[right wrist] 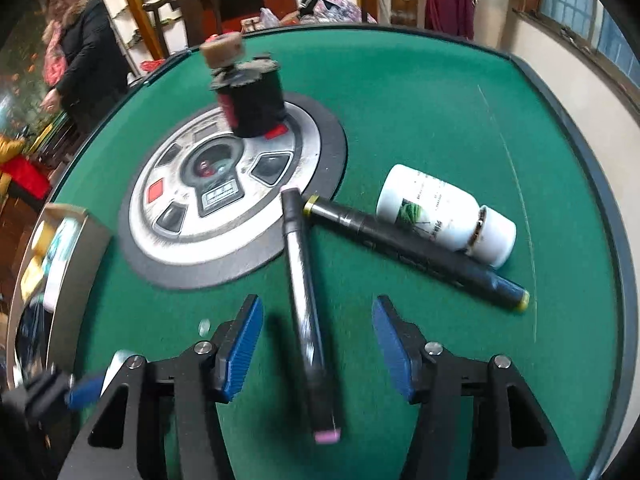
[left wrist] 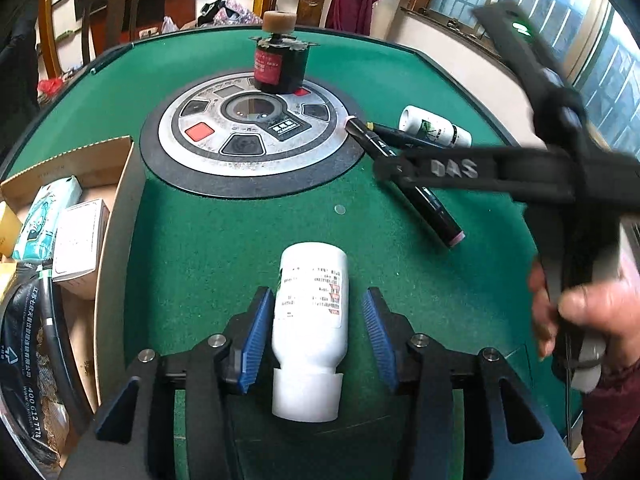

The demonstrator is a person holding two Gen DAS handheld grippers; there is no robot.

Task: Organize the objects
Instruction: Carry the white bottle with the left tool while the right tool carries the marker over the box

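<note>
A white bottle point(left wrist: 310, 312) lies on the green felt table point(left wrist: 224, 240) between the open blue-padded jaws of my left gripper point(left wrist: 318, 300), its cap toward the camera. The left pad touches it, the right pad stands apart. My right gripper point(right wrist: 318, 316) is open over a black marker with a pink end point(right wrist: 306, 312), which lies between its jaws. A second black marker with yellow ends point(right wrist: 416, 252) and a second white bottle point(right wrist: 444, 212) lie to the right. In the left wrist view the right gripper point(left wrist: 390, 168) reaches in over the pink-ended marker point(left wrist: 404, 184).
A round grey control panel point(left wrist: 248, 132) sits mid-table with a black motor point(left wrist: 280, 60) standing on it. A cardboard box point(left wrist: 76, 216) with packets stands at the left edge. A person point(right wrist: 80, 52) stands beyond the table's far left.
</note>
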